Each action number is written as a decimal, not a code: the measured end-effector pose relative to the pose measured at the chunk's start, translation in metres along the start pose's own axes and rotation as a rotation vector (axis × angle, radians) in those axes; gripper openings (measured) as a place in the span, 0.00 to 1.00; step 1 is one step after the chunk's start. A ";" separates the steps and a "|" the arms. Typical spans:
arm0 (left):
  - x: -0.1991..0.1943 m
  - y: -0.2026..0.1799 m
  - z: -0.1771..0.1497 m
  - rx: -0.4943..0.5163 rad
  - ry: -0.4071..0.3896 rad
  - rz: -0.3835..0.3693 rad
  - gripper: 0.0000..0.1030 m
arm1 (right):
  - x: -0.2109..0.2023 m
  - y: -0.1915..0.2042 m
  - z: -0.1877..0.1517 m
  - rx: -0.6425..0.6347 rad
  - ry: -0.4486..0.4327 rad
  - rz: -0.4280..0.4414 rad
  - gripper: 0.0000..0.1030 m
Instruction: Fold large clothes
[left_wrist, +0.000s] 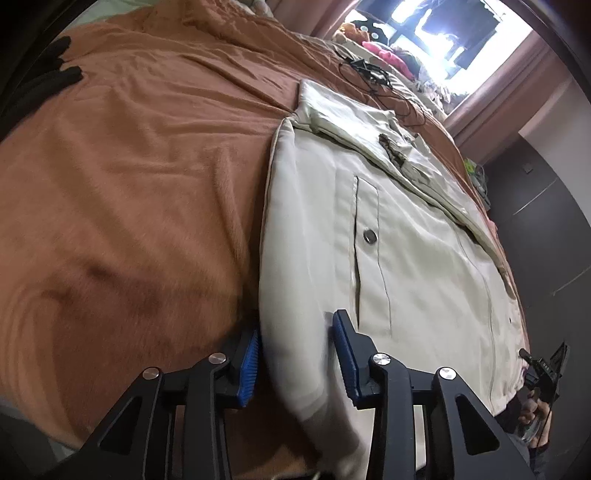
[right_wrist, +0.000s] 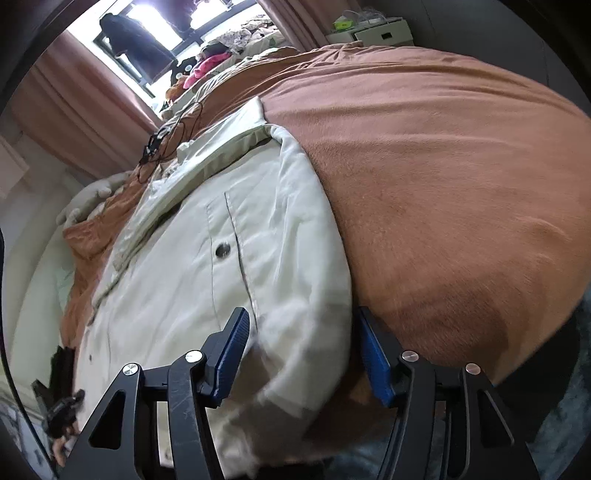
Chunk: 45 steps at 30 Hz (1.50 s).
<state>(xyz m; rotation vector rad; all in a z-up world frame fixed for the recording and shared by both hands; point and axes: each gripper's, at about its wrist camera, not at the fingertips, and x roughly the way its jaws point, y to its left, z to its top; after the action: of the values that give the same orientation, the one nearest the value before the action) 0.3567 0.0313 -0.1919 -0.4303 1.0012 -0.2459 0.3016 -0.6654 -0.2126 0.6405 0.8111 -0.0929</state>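
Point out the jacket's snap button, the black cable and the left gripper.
snap button (left_wrist: 369, 236), left wrist view, its metal face
black cable (left_wrist: 369, 74), left wrist view, tangled middle
left gripper (left_wrist: 295, 358), left wrist view, between fingertips

The cream padded jacket (left_wrist: 406, 229) I was folding lay flat, front up, on the bed. Its snap-buttoned pocket flap (left_wrist: 369, 236) faced up, and one sleeve (left_wrist: 354, 122) lay folded across its upper part.

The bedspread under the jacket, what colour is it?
The bedspread is a plain rusty orange-brown, seen best in the left wrist view; the jacket is pale cream.
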 end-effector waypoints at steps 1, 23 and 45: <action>0.003 0.001 0.003 -0.009 0.002 -0.006 0.36 | 0.003 0.000 0.003 0.006 0.000 0.011 0.58; -0.042 -0.014 -0.028 -0.075 -0.028 -0.119 0.05 | -0.032 0.013 -0.013 0.014 -0.004 0.186 0.05; -0.216 -0.007 -0.055 -0.134 -0.273 -0.292 0.05 | -0.194 0.089 -0.041 -0.170 -0.168 0.368 0.05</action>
<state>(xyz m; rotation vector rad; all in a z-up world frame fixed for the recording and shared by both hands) 0.1970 0.0965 -0.0500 -0.7141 0.6870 -0.3723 0.1677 -0.6014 -0.0534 0.6026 0.5229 0.2518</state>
